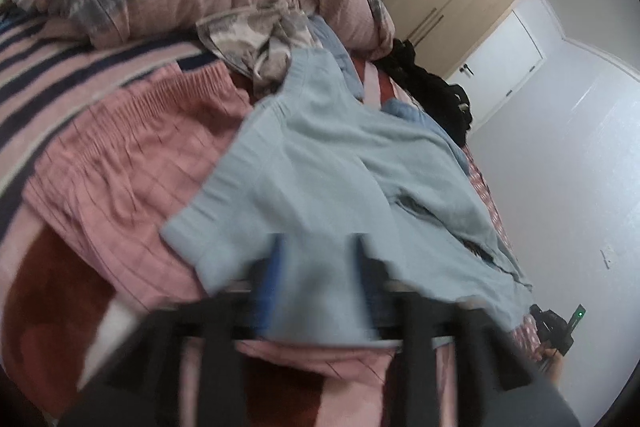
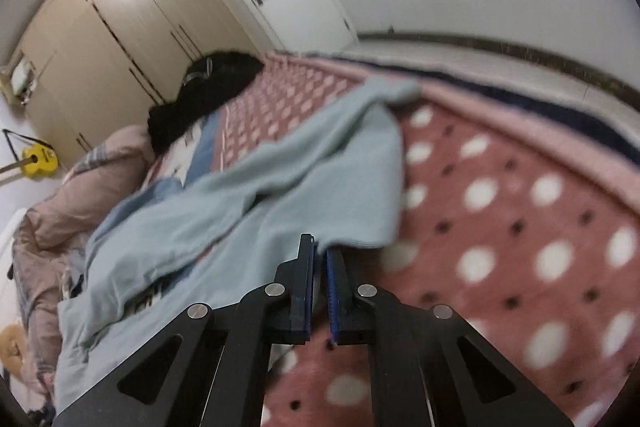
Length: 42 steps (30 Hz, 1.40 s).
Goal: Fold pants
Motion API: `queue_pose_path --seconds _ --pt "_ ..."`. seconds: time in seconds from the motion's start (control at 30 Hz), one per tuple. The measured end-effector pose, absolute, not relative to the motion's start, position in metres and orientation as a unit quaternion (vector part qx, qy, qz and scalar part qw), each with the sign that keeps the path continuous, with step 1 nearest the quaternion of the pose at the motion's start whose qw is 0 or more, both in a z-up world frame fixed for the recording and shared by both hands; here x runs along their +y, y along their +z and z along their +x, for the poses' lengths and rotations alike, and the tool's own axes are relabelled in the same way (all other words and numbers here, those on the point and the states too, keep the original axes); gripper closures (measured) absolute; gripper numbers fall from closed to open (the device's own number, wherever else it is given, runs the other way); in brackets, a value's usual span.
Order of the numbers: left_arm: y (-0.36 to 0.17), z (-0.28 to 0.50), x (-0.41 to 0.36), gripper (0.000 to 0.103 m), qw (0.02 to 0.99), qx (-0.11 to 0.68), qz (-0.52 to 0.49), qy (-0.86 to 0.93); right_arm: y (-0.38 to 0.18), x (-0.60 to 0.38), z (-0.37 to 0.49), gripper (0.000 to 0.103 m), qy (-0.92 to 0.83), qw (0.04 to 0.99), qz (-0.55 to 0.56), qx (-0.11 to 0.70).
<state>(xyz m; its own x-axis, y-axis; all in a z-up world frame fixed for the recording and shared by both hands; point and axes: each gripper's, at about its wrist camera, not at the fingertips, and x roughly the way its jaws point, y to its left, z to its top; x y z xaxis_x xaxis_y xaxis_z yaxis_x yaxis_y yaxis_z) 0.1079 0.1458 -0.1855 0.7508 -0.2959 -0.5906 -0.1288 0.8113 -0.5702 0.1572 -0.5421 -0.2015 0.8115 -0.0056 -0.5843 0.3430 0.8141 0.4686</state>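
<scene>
Two claws work on one pair of light blue pants (image 1: 320, 163) that lies spread on a bed, on top of a pink checked garment (image 1: 120, 163) in the left half of the left wrist view. In that view the left claw (image 1: 316, 267) is at the lower middle of the frame, its jaws standing apart with the near edge of the pants between them; the picture is blurred there, so I cannot tell if the pads press the cloth. In the right wrist view the pants (image 2: 224, 211) run from the lower left toward the upper middle, over a pink blanket with white dots (image 2: 520, 227). The right claw (image 2: 320, 247) is at the lower middle, its jaws closed together and pinching the near edge of the pants. A wooden wardrobe (image 2: 112, 39) stands in the upper left.
</scene>
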Motion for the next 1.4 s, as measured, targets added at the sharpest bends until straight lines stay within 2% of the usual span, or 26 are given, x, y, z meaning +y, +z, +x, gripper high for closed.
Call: queue_pose_path --seconds 0.13,0.2,0.23,0.3,0.43,0.47,0.5,0.53,0.6,0.63,0.73,0.87,1.03,1.07,1.2,1.3,1.4 --pt "-0.188 0.101 0.134 0.043 0.872 0.352 -0.327 -0.093 -0.201 -0.554 0.15 0.098 -0.077 0.893 0.305 0.322" --pt "-0.191 0.096 0.129 0.042 0.865 0.358 -0.335 -0.108 -0.21 -0.556 0.147 0.083 -0.052 0.873 0.34 0.347" --pt "-0.192 0.094 0.127 0.041 0.861 0.361 -0.34 -0.112 -0.216 -0.555 0.146 0.07 -0.041 0.863 0.355 0.356" --pt "-0.195 0.088 0.127 0.037 0.851 0.363 -0.357 -0.129 -0.226 -0.547 0.143 0.062 -0.004 0.853 0.377 0.362" --pt "-0.2 0.083 0.123 0.036 0.829 0.362 -0.39 -0.169 -0.23 -0.522 0.157 0.036 0.031 0.86 0.361 0.359" --pt "-0.2 0.082 0.122 0.036 0.825 0.363 -0.396 -0.173 -0.231 -0.517 0.162 0.035 0.038 0.859 0.363 0.359" --pt "-0.201 0.083 0.12 0.036 0.823 0.365 -0.398 -0.177 -0.231 -0.512 0.169 0.035 0.038 0.859 0.364 0.359" --pt "-0.201 0.083 0.118 0.036 0.822 0.367 -0.397 -0.179 -0.231 -0.509 0.173 0.04 0.033 0.86 0.361 0.358" --pt "-0.202 0.083 0.114 0.036 0.823 0.371 -0.394 -0.175 -0.231 -0.504 0.187 0.073 0.017 0.866 0.351 0.356" --pt "-0.203 0.084 0.113 0.036 0.819 0.376 -0.398 -0.173 -0.234 -0.504 0.193 0.098 0.006 0.864 0.351 0.361" --pt "-0.208 0.082 0.117 0.036 0.8 0.382 -0.425 -0.184 -0.236 -0.509 0.196 0.097 -0.01 0.856 0.374 0.356" --pt "-0.217 0.08 0.128 0.03 0.795 0.376 -0.448 -0.159 -0.214 -0.496 0.189 0.097 -0.016 0.886 0.321 0.334" --pt "-0.234 0.091 0.139 0.03 0.773 0.372 -0.491 -0.149 -0.194 -0.495 0.184 0.098 -0.014 0.897 0.306 0.319" --pt "-0.236 0.092 0.14 0.032 0.773 0.369 -0.495 -0.145 -0.191 -0.495 0.184 0.098 -0.016 0.899 0.303 0.316" --pt "-0.228 0.096 0.143 0.057 0.79 0.36 -0.482 -0.117 -0.187 -0.498 0.175 0.098 -0.021 0.902 0.297 0.312" --pt "-0.22 0.094 0.147 0.066 0.802 0.355 -0.468 -0.109 -0.184 -0.503 0.17 0.098 -0.028 0.905 0.296 0.303" --pt "-0.213 0.096 0.146 0.069 0.815 0.351 -0.451 -0.101 -0.182 -0.508 0.164 0.098 -0.036 0.907 0.295 0.298"
